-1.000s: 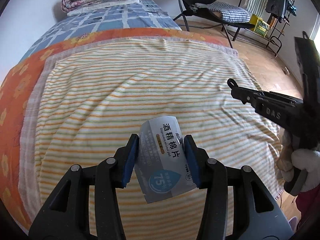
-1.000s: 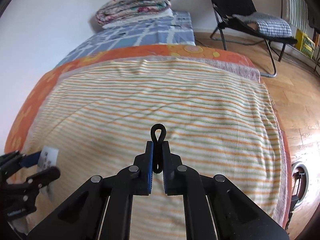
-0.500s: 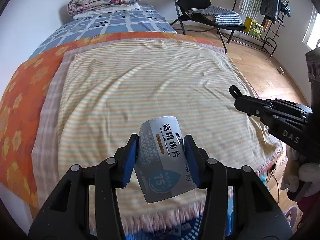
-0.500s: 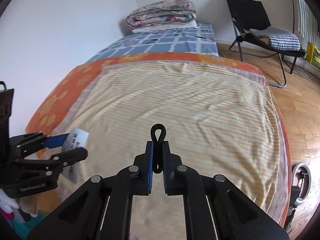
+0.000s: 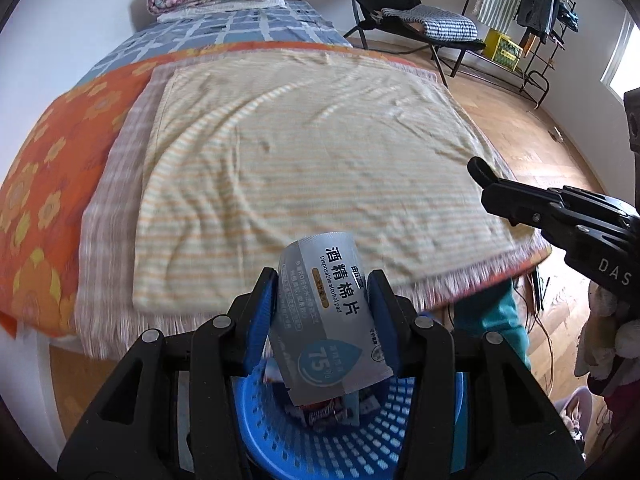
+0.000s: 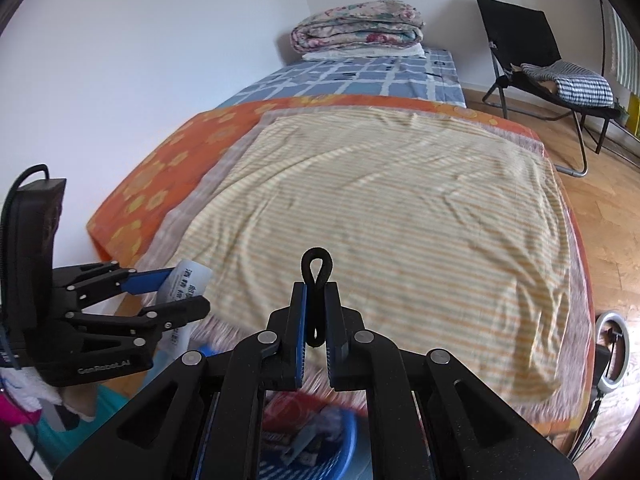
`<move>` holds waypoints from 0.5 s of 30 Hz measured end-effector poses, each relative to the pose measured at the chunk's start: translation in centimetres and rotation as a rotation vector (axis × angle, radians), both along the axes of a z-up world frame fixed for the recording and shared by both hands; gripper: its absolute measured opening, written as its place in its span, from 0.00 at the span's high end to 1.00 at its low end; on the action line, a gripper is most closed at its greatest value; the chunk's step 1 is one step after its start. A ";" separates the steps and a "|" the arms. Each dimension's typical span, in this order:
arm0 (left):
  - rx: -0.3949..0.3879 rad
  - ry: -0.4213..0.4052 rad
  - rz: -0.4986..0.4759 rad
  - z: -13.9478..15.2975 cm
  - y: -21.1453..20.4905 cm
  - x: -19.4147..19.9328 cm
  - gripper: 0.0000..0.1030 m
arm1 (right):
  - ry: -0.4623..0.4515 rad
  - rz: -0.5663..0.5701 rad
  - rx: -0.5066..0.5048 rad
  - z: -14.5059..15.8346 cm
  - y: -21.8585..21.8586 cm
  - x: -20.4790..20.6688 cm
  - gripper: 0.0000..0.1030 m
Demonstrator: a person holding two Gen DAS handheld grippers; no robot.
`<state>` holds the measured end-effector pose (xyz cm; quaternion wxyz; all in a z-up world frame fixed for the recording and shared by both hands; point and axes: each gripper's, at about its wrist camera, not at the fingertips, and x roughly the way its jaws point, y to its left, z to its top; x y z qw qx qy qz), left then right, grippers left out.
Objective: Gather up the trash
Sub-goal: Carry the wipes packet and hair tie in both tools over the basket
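The left gripper (image 5: 326,312) clamps a grey alcohol-pad packet (image 5: 330,320) between its blue pads (image 5: 262,320), the packet curled and standing upright in the grip. It hangs just over a blue basket (image 5: 420,412) that sits on the floor at the foot of the bed (image 5: 300,160); wrappers (image 5: 324,414) already lie inside. The right gripper (image 6: 316,312) is pinched narrow on a black hair tie (image 6: 316,270), whose loop sticks up above the fingertips. From the right wrist view, that gripper also sits above the basket (image 6: 344,440), with the left gripper (image 6: 176,292) and its packet (image 6: 188,280) off to the left. A striped blanket (image 6: 380,220) covers the bed
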<state>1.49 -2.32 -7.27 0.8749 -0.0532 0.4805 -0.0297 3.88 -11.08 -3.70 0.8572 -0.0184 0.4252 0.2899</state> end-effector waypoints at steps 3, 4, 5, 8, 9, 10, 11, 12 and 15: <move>-0.016 0.016 0.004 -0.8 0.1 -1.7 0.54 | 0.008 0.013 -0.003 -0.3 0.4 -1.8 0.94; -0.025 0.023 0.007 -1.1 0.2 -2.1 0.54 | 0.012 0.018 -0.004 -0.6 0.5 -2.5 0.94; -0.035 0.033 0.010 -1.5 0.2 -2.7 0.54 | 0.017 0.023 -0.006 -0.8 0.6 -3.0 0.94; -0.050 0.051 0.015 -2.4 0.2 -3.9 0.54 | 0.035 0.037 -0.014 -1.6 1.1 -4.7 0.94; -0.054 0.056 0.017 -2.8 0.2 -4.4 0.54 | 0.041 0.042 -0.016 -1.9 1.2 -5.3 0.94; -0.058 0.059 0.019 -3.0 0.2 -4.7 0.54 | 0.047 0.045 -0.017 -2.1 1.3 -5.7 0.94; -0.062 0.063 0.020 -3.2 0.2 -5.0 0.54 | 0.052 0.046 -0.019 -2.4 1.4 -6.1 0.94; -0.067 0.069 0.020 -3.5 0.2 -5.4 0.54 | 0.058 0.047 -0.020 -2.6 1.4 -6.4 0.94; -0.066 0.084 0.017 -4.4 0.0 -6.1 0.54 | 0.088 0.048 -0.018 -3.7 1.6 -7.4 0.94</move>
